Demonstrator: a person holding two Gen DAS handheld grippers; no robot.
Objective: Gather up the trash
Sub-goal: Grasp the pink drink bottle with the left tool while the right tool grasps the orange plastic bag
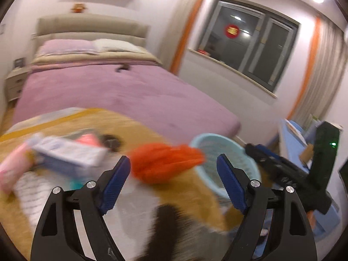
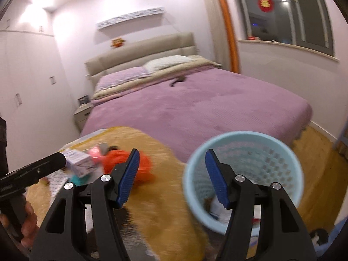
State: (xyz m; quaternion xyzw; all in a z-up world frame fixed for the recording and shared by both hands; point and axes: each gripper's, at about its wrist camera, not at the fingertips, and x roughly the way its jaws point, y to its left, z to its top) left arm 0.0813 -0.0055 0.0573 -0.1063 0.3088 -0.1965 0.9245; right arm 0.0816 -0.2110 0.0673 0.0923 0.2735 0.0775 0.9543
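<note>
A crumpled orange bag [image 1: 165, 165] lies on the yellow fuzzy blanket [image 1: 134, 130], just ahead of my open, empty left gripper [image 1: 174, 169]. A white and blue box [image 1: 69, 154] and pink packaging [image 1: 13, 169] lie to its left. A light blue mesh trash basket [image 2: 243, 174] stands to the right of the blanket; it also shows in the left wrist view [image 1: 219, 152]. My right gripper [image 2: 171, 163] is open and empty, its right finger over the basket's mouth. The orange bag [image 2: 124, 163] and the box [image 2: 80, 163] show left of it.
A bed with a purple cover [image 2: 195, 108] fills the space behind the blanket. A nightstand [image 2: 82, 113] stands by the headboard. A window [image 1: 250, 47] is on the right wall. A blue desk [image 1: 293, 139] stands at far right. A wooden floor [image 2: 315, 152] lies beyond the basket.
</note>
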